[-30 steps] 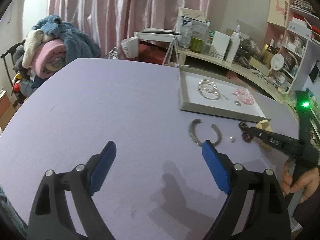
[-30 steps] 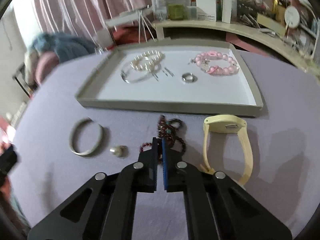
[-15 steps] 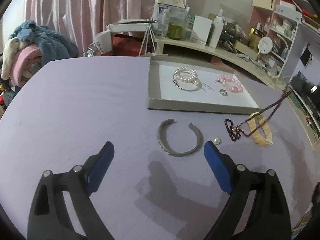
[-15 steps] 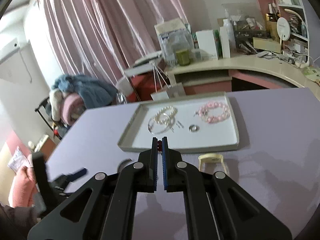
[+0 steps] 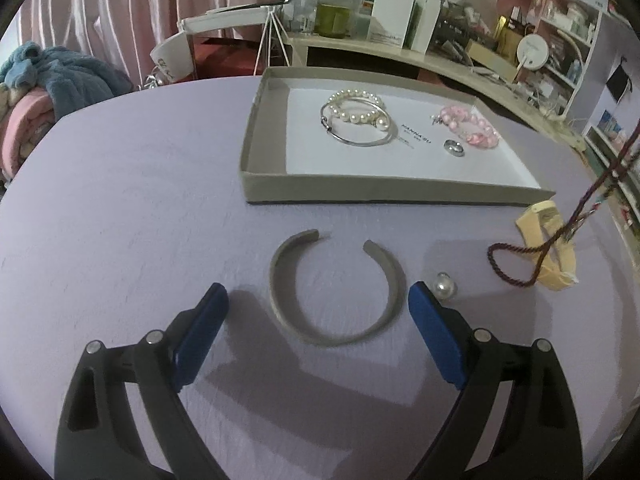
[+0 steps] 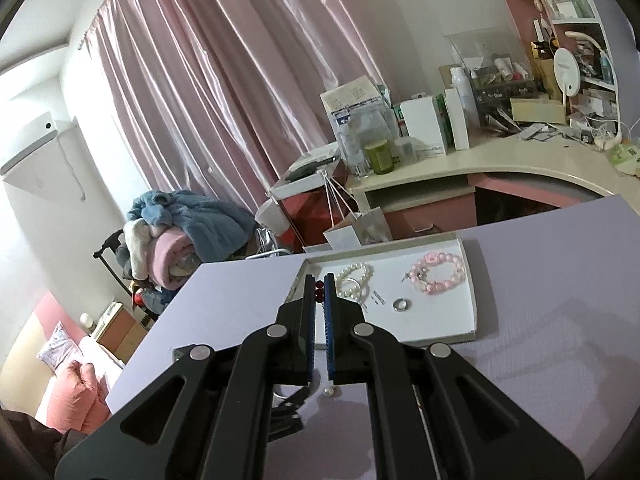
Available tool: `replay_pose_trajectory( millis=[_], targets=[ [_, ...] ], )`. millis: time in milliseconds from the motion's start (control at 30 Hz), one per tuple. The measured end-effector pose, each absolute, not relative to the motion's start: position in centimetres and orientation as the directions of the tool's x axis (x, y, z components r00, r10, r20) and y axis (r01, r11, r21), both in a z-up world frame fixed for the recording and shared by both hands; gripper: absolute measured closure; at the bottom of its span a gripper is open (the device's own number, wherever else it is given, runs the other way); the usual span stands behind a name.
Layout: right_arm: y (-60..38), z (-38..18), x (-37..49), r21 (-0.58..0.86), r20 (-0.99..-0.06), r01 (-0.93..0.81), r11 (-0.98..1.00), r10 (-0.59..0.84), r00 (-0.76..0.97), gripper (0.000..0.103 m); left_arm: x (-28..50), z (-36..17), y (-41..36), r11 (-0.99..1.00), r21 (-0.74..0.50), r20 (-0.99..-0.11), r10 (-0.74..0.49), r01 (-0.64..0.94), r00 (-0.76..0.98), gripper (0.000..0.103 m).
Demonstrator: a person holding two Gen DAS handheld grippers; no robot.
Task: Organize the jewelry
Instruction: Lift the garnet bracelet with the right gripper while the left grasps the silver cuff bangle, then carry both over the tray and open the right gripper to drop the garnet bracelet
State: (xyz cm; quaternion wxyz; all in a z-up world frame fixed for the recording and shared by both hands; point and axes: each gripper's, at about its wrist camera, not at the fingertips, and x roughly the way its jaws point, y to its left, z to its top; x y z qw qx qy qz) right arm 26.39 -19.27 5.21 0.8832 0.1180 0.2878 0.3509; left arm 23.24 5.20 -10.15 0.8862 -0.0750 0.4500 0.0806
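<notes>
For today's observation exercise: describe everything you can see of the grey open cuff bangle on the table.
The grey cuff bangle is a flat, matte C-shaped band with blunt ends. It lies flat on the lilac table, its gap facing the tray, a pearl bead beside it. The open left gripper straddles it without touching.

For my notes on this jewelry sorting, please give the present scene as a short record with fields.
tray contents: pearl bracelet, pink bead bracelet, ring
tray: grey tray on the lilac table
on table: grey open cuff, loose pearl, yellow watch
left gripper: jaws open, either side of the cuff, not touching
right gripper: jaws shut on dark red bead necklace, partly lifted
</notes>
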Motion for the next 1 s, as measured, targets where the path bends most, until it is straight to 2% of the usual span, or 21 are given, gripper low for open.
replay_pose_trajectory(
  millis=[67, 100, 167, 367, 667, 1000],
  targets=[
    [-19.2, 5.3, 26.4, 0.414, -0.423, -0.552, 0.724, 0.69, 0.588, 0.099, 23.9, -10.4, 4.8, 0.98, -0.026, -0.811, 0.094, -0.195, 0.578, 0.013],
    [-19.2, 5.4, 26.4, 0.416, -0.421, -0.552, 0.723, 0.691, 0.588, 0.099, 24.1, -10.4, 4.7, 0.981, -0.006, -0.809, 0.11, -0.195, 0.578, 0.023],
    [-19.1, 5.7, 26.6, 0.423, -0.412, -0.557, 0.714, 0.7, 0.584, 0.099, 24.2, -10.1, 4.3, 0.984, 0.004, -0.799, 0.11, -0.178, 0.591, 0.036],
    [-18.7, 8.0, 26.7, 0.418, -0.365, -0.599, 0.683, 0.73, 0.578, 0.099, 23.6, -8.5, 5.5, 0.98, -0.05, -0.785, 0.08, -0.192, 0.614, 0.036],
    [-17.1, 13.1, 28.3, 0.308, -0.284, -0.648, 0.697, 0.717, 0.637, 0.099, 24.1, -1.3, 7.3, 0.97, -0.132, -0.684, 0.058, -0.202, 0.727, 0.036],
    [-16.1, 13.9, 32.2, 0.274, -0.277, -0.62, 0.736, 0.677, 0.681, 0.099, 27.5, 3.1, 7.4, 0.976, -0.11, -0.614, 0.08, -0.186, 0.785, 0.036]
  ],
)
